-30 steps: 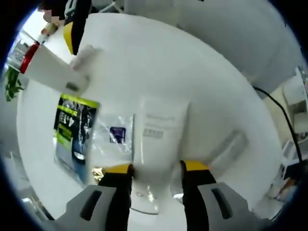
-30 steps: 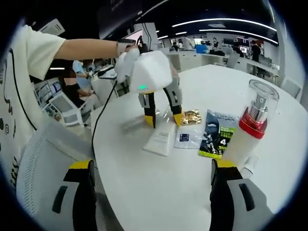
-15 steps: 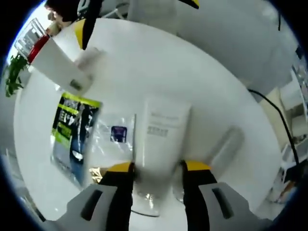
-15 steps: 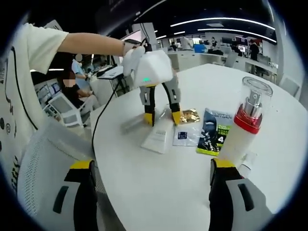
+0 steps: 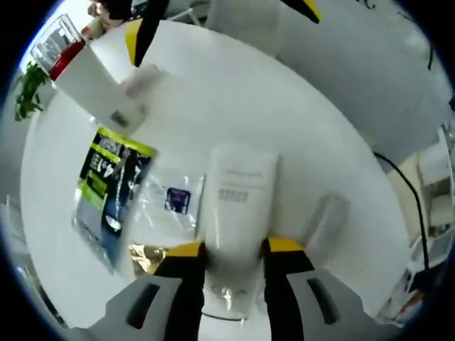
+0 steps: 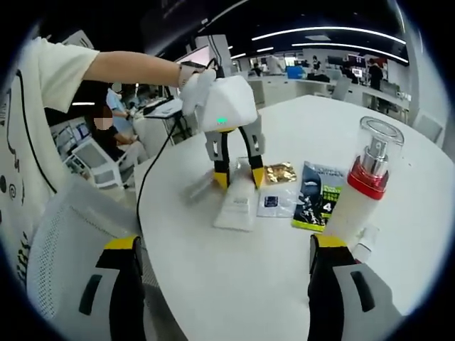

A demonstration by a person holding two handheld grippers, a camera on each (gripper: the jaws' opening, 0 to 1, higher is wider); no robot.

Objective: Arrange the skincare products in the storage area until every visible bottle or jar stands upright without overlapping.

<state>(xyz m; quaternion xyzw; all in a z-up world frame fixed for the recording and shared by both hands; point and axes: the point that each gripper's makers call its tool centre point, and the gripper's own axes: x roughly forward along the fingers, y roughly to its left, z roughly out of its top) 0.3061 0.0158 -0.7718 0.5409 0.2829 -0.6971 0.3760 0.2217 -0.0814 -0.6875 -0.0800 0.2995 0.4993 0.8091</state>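
A white squeeze tube (image 5: 238, 202) lies flat on the round white table (image 5: 298, 128). My left gripper (image 5: 235, 249) is shut on its near end, both yellow-tipped jaws pressing its sides. From the right gripper view, that left gripper (image 6: 237, 178) stands over the tube (image 6: 237, 207), held by a person's hand. A white spray bottle (image 6: 361, 190) with a red collar and clear cap stands upright at the right, and it also reaches across the upper left (image 5: 89, 82). My right gripper (image 6: 231, 284) hangs open and empty near the table's front edge.
Three flat sachets lie beside the tube: a clear one (image 5: 174, 200), a green-black one (image 5: 106, 186) and a gold one (image 5: 146, 254). A translucent tube (image 5: 325, 219) lies to the tube's right. A mesh chair (image 6: 64, 234) stands at the table's left. A cable (image 6: 153, 167) trails off the table.
My left gripper's jaws have drawn together onto the white tube's end. The tube has turned a little on the table. The right gripper has stayed open and still.
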